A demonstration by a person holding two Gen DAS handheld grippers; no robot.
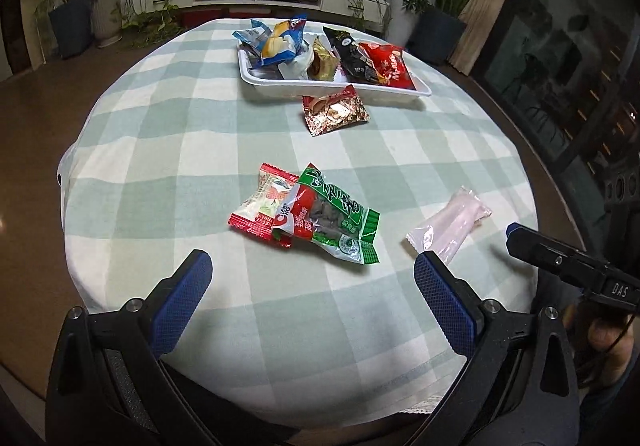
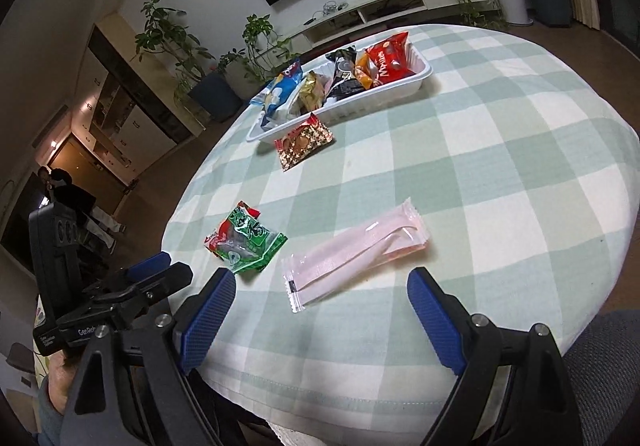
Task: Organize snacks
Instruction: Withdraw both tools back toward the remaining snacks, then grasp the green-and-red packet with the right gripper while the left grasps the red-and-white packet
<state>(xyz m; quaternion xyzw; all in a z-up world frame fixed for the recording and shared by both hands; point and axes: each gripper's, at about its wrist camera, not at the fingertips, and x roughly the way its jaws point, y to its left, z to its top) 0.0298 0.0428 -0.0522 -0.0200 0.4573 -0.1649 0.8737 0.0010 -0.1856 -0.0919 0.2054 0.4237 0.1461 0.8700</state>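
Left gripper (image 1: 312, 278): jaws spread wide, holding nothing, poised above the near edge of the checked tablecloth (image 1: 200, 118). Right gripper (image 2: 320, 298): jaws likewise wide apart and empty, with the pink packet (image 2: 354, 254) lying flat just beyond the fingertips. In the left wrist view, the green packet (image 1: 340, 222) overlaps the red-and-white packet (image 1: 264, 202) near the centre of the cloth, directly ahead at 12 o'clock from the left gripper; the pink packet lies at 3 o'clock from that pair. The gold-brown packet (image 1: 336, 114) rests on the cloth touching the near wall of the white tray (image 1: 304, 88), at 12 o'clock on the table. The tray holds several packets: blue, gold, black and red.
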